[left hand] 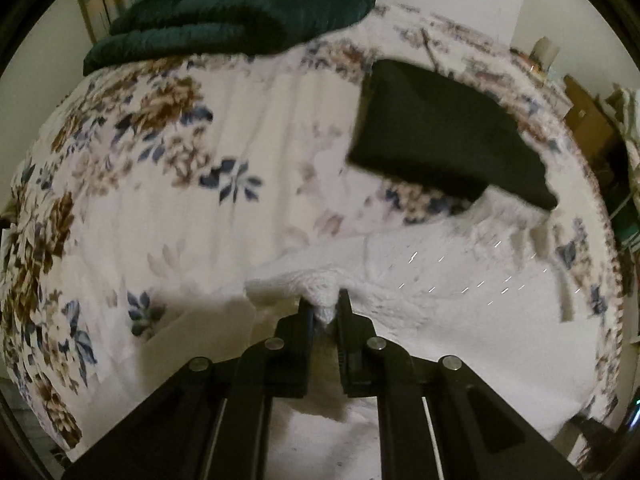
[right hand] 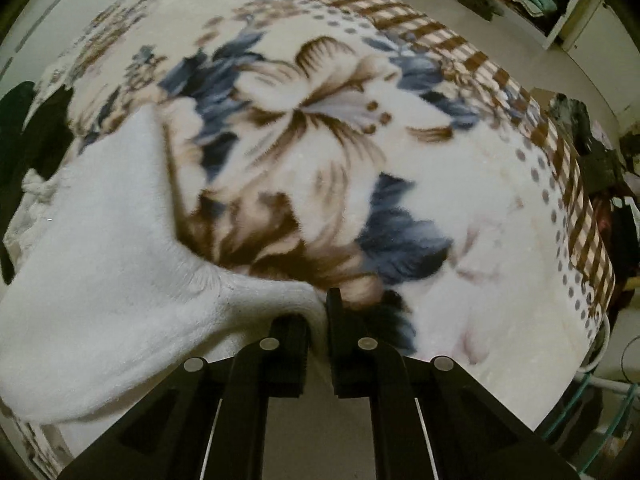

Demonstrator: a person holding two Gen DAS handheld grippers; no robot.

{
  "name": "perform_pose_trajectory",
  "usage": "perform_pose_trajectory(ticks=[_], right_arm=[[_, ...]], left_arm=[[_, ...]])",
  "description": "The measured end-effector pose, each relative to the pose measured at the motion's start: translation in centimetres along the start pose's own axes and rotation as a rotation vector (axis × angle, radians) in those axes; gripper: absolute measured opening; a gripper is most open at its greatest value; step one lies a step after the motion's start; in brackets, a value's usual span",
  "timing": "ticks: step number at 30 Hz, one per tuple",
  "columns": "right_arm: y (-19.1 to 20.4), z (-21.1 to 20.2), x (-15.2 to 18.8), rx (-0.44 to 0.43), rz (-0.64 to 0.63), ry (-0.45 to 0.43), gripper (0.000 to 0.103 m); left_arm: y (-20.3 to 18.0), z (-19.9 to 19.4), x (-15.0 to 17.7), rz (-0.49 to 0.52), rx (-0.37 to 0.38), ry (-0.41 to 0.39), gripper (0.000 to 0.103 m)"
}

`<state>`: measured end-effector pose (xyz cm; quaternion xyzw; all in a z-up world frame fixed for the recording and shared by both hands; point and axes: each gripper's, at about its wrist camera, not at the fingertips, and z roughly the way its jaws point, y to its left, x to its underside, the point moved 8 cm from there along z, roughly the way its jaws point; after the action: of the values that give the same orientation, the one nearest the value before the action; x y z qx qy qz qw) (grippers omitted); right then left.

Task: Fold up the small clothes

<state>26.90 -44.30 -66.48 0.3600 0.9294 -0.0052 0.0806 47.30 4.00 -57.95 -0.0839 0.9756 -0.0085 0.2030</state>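
A white fleecy garment [left hand: 440, 280] lies on a floral blanket and spreads right of and below my left gripper. My left gripper [left hand: 325, 312] is shut on a bunched edge of it. In the right wrist view the same white garment [right hand: 112, 272] fills the lower left. My right gripper [right hand: 318, 312] is shut on a pinched fold of its edge, low over the blanket. The cloth hangs stretched from each grip.
The floral blanket [left hand: 180, 168] covers the bed, with a brown checked border [right hand: 520, 92] at its far and right edge. A folded black garment [left hand: 448, 132] lies at right. A dark green folded blanket [left hand: 240, 12] sits at the far end. Clutter [right hand: 592, 152] stands beyond the bed's right edge.
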Motion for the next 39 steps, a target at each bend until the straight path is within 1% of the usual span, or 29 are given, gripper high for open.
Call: perform_pose_trajectory(ticks=[1, 2, 4, 6, 8, 9, 10, 12, 13, 14, 15, 16, 17, 18, 19, 20, 22, 24, 25, 28, 29, 30, 32, 33, 35, 36, 37, 38, 39], right_arm=[[0.8, 0.2, -0.7, -0.003, -0.045, 0.005, 0.011], [2.0, 0.3, -0.8, 0.014, -0.120, 0.000, 0.017], [3.5, -0.1, -0.8, 0.030, -0.251, -0.027, 0.023], [4.4, 0.0, -0.7, 0.071, -0.361, -0.047, 0.034], [4.7, 0.3, -1.2, 0.095, -0.428, -0.062, 0.034], [4.3, 0.3, -1.8, 0.106, -0.408, -0.076, 0.034], [3.0, 0.7, -2.7, 0.099, -0.334, -0.065, 0.034], [1.2, 1.3, -3.2, 0.065, -0.236, -0.011, 0.034], [0.9, 1.4, -3.5, 0.055, -0.219, 0.009, 0.035], [1.0, 1.3, -3.7, 0.062, -0.230, 0.017, 0.037], [1.1, 1.2, -3.7, 0.070, -0.245, 0.026, 0.045], [1.3, 0.9, -3.6, 0.081, -0.255, 0.035, 0.048], [1.4, 0.5, -3.5, 0.087, -0.261, 0.044, 0.054], [2.0, 0.3, -3.2, 0.082, -0.264, 0.054, 0.064], [2.8, 0.0, -2.3, 0.074, -0.264, 0.061, 0.068], [3.1, -0.6, -2.0, 0.058, -0.263, 0.067, 0.077], [3.7, -2.0, -1.0, 0.044, -0.266, 0.076, 0.085], [4.7, -3.3, -0.5, 0.010, -0.266, 0.086, 0.087], [5.7, -4.0, 0.3, -0.001, -0.271, 0.090, 0.087], [8.9, -5.7, 3.0, -0.052, -0.322, 0.114, 0.087], [10.7, -6.2, 4.4, -0.064, -0.338, 0.121, 0.087], [12.5, -6.8, 5.7, -0.080, -0.358, 0.130, 0.087], [15.7, -7.2, 7.8, -0.104, -0.414, 0.153, 0.087], [17.1, -7.0, 8.7, -0.109, -0.447, 0.163, 0.087], [19.7, -7.0, 10.1, -0.120, -0.495, 0.183, 0.087], [20.6, -6.8, 10.7, -0.126, -0.511, 0.194, 0.087], [21.8, -6.8, 11.6, -0.132, -0.527, 0.205, 0.087], [22.8, -6.7, 12.3, -0.137, -0.540, 0.216, 0.087], [23.6, -6.5, 12.7, -0.140, -0.553, 0.224, 0.087]], left_arm=[[0.2, 1.0, 0.5, -0.003, -0.007, 0.017, 0.008], [0.2, 1.5, 1.0, -0.003, -0.007, 0.031, 0.008], [0.2, 2.1, 1.8, -0.002, -0.015, 0.042, 0.008], [0.3, 2.6, 2.3, -0.002, -0.017, 0.049, 0.008], [0.5, 2.9, 2.5, -0.012, -0.019, 0.050, 0.008], [0.7, 3.1, 2.5, -0.017, -0.019, 0.053, 0.008], [0.7, 3.3, 2.6, -0.019, -0.018, 0.056, 0.010], [0.8, 3.9, 2.8, -0.022, -0.007, 0.071, 0.013], [0.8, 4.2, 3.0, -0.022, -0.010, 0.082, 0.017], [0.9, 4.5, 3.1, -0.026, -0.021, 0.094, 0.020], [1.2, 4.6, 3.1, -0.037, -0.029, 0.096, 0.028], [1.5, 4.5, 3.1, -0.056, -0.028, 0.095, 0.036], [1.9, 4.2, 3.1, -0.077, -0.022, 0.089, 0.040], [2.4, 3.9, 3.0, -0.098, -0.021, 0.079, 0.055], [3.3, 3.3, 2.9, -0.127, -0.022, 0.073, 0.074], [3.9, 2.9, 2.9, -0.152, -0.008, 0.068, 0.077], [6.3, 1.3, 3.4, -0.233, 0.010, 0.053, 0.077], [8.9, -0.4, 4.6, -0.299, 0.012, 0.057, 0.077], [10.0, -1.2, 5.2, -0.319, 0.008, 0.054, 0.077], [15.1, -4.1, 9.0, -0.407, -0.027, 0.060, 0.077], [17.7, -5.2, 11.2, -0.451, -0.055, 0.076, 0.077], [18.9, -5.8, 12.4, -0.476, -0.072, 0.086, 0.077], [23.5, -7.3, 16.9, -0.571, -0.128, 0.113, 0.077], [24.8, -7.7, 18.3, -0.601, -0.148, 0.121, 0.077], [28.4, -7.9, 22.9, -0.699, -0.193, 0.165, 0.077], [30.0, -7.9, 25.3, -0.766, -0.197, 0.183, 0.076], [30.7, -7.8, 26.6, -0.807, -0.192, 0.187, 0.076], [32.1, -7.4, 29.1, -0.897, -0.180, 0.208, 0.076], [32.7, -7.0, 30.4, -0.947, -0.161, 0.215, 0.076]])
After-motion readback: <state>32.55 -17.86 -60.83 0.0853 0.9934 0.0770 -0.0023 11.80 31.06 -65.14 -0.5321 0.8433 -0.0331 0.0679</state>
